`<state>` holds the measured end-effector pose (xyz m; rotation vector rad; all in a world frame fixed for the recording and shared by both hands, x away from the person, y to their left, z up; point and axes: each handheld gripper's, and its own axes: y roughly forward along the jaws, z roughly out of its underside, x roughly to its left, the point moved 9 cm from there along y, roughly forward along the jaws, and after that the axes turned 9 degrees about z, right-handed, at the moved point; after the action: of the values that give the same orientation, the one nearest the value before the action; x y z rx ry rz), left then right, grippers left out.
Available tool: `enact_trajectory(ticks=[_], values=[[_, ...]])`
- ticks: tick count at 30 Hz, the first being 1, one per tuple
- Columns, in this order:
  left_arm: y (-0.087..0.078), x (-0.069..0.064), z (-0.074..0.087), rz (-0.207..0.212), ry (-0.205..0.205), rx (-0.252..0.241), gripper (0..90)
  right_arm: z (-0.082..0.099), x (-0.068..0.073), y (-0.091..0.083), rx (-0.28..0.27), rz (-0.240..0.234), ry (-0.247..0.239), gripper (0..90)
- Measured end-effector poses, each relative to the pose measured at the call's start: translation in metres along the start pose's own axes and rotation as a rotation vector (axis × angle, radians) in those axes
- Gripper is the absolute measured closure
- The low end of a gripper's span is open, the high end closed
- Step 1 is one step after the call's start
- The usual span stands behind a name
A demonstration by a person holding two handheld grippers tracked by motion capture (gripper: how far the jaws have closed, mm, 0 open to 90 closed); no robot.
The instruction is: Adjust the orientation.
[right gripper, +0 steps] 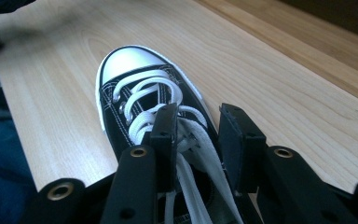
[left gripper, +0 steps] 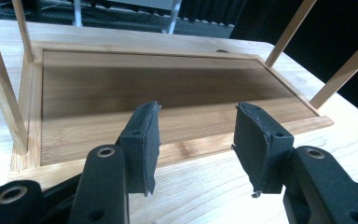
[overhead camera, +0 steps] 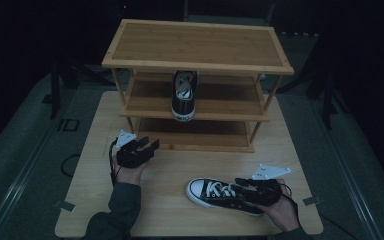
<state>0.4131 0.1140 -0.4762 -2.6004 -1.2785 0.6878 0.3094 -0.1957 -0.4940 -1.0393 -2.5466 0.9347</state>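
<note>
A black sneaker (overhead camera: 215, 192) with white laces and a white toe cap (right gripper: 129, 66) lies on the table near the front right, toe pointing left. My right gripper (overhead camera: 246, 188) is at its heel end and straddles the laced upper (right gripper: 198, 127). The jaws stand partly apart with laces between them, and the pads do not clearly press. A matching sneaker (overhead camera: 184, 97) stands on the rack's middle shelf, toe toward me. My left gripper (overhead camera: 146, 145) is open and holds nothing, just in front of the rack's bottom shelf (left gripper: 168, 91), with its wide gap (left gripper: 196, 142) facing that shelf.
The three-tier wooden rack (overhead camera: 197, 45) fills the back half of the table, with slim corner posts (left gripper: 2, 93). Its top and bottom shelves are bare. The light wooden tabletop (overhead camera: 170, 172) lies between my hands. A dark sleeve (right gripper: 0, 163) is at the left in the right gripper view.
</note>
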Motion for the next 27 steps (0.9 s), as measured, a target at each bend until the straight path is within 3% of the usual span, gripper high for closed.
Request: enact_trajectory(ticks=[4,8,11,15,21,27], values=[[0.0008,-0.0002,0.0011,-0.001,0.0,0.005,51.1,0.0004,-0.0001,0.0007,0.031,-0.031,-0.002,69.7],[0.0011,-0.0006,0.0011,-0.001,0.0,0.004,51.1,0.0004,-0.0011,0.0028,0.07,-0.056,-0.016,78.0],[0.0006,0.0002,0.001,-0.002,-0.002,0.002,51.1,0.0018,0.0002,0.0041,0.145,-0.042,-0.042,83.8],[0.0007,0.0011,0.0013,-0.005,-0.003,0.002,51.1,-0.002,0.0027,0.003,0.216,-0.013,-0.006,84.7],[-0.0008,0.0018,0.0001,-0.009,-0.002,-0.005,51.1,-0.0012,0.0005,0.0021,0.189,-0.024,0.055,86.1],[-0.0022,0.0028,-0.0007,-0.012,-0.006,-0.01,51.1,-0.0025,-0.0008,-0.0001,0.164,-0.077,0.136,86.4]])
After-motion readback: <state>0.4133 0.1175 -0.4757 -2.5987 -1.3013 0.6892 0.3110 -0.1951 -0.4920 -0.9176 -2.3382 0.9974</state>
